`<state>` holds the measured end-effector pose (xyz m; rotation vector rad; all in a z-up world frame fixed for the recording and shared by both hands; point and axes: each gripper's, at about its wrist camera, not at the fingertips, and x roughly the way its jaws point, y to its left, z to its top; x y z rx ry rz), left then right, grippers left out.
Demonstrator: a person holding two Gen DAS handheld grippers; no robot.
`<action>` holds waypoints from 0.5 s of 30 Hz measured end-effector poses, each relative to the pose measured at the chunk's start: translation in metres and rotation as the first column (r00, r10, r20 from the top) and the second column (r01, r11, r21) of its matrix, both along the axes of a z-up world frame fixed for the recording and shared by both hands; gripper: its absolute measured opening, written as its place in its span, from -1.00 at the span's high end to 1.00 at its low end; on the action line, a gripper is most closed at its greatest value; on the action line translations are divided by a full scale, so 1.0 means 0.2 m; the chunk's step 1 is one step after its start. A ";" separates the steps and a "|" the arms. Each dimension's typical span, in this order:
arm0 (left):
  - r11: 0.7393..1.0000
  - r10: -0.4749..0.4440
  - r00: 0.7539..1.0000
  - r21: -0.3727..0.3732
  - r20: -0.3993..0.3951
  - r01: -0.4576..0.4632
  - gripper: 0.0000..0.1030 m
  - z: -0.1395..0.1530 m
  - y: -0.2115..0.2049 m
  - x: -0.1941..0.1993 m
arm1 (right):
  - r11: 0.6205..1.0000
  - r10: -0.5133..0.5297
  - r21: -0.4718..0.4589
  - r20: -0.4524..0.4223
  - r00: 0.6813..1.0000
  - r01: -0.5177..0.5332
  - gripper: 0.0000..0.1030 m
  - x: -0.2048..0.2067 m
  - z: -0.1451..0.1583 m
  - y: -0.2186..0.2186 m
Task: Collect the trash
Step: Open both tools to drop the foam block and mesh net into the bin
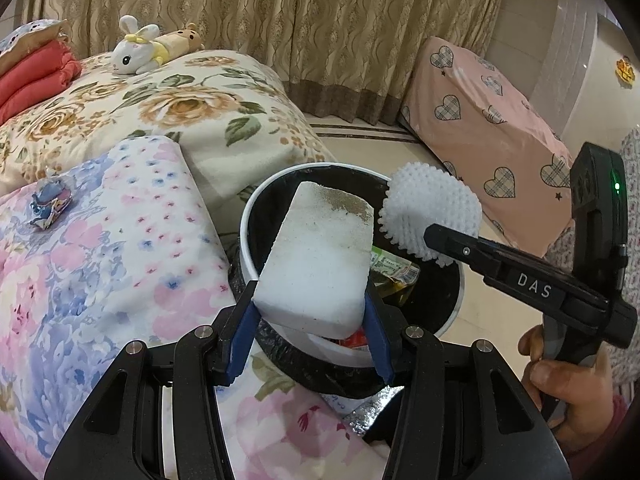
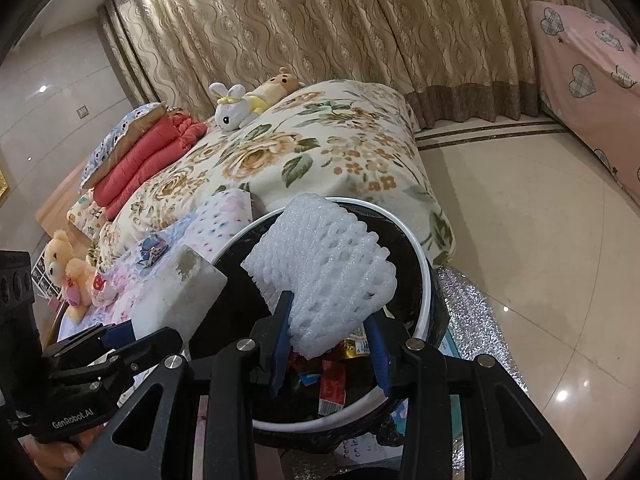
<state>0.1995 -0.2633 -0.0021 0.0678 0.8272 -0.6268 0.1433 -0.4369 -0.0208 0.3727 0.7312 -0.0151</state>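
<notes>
My left gripper (image 1: 310, 324) is shut on a white foam block (image 1: 320, 256) with a dirty top, held over the near rim of a white-rimmed trash bin (image 1: 245, 236) lined with a black bag. My right gripper (image 2: 330, 350) is shut on a white foam fruit net (image 2: 324, 268), held above the same bin (image 2: 427, 280). The net (image 1: 430, 212) and right gripper also show in the left wrist view, over the bin's right side. The foam block (image 2: 180, 296) shows at left in the right wrist view. Colourful wrappers (image 2: 332, 388) lie inside the bin.
A bed with floral blankets (image 1: 120, 240) lies left of the bin, with a small blue crumpled wrapper (image 1: 50, 202) on it. Plush toys (image 1: 136, 48) and a red quilt (image 1: 32, 76) lie further back. A pink covered furniture piece (image 1: 488, 128), curtains and shiny tiled floor (image 2: 540, 240) are around.
</notes>
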 end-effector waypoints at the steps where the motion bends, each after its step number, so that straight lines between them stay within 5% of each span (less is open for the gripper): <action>1: 1.000 -0.001 1.000 0.002 -0.001 0.001 0.06 0.00 -0.01 0.00 | 1.000 0.000 0.000 -0.001 1.000 0.000 0.28 0.00 0.00 -0.01; 15: 1.000 -0.005 1.000 0.011 -0.019 0.005 0.01 -0.02 -0.05 0.04 | 1.000 0.000 0.002 -0.016 1.000 0.000 0.26 0.04 -0.02 -0.04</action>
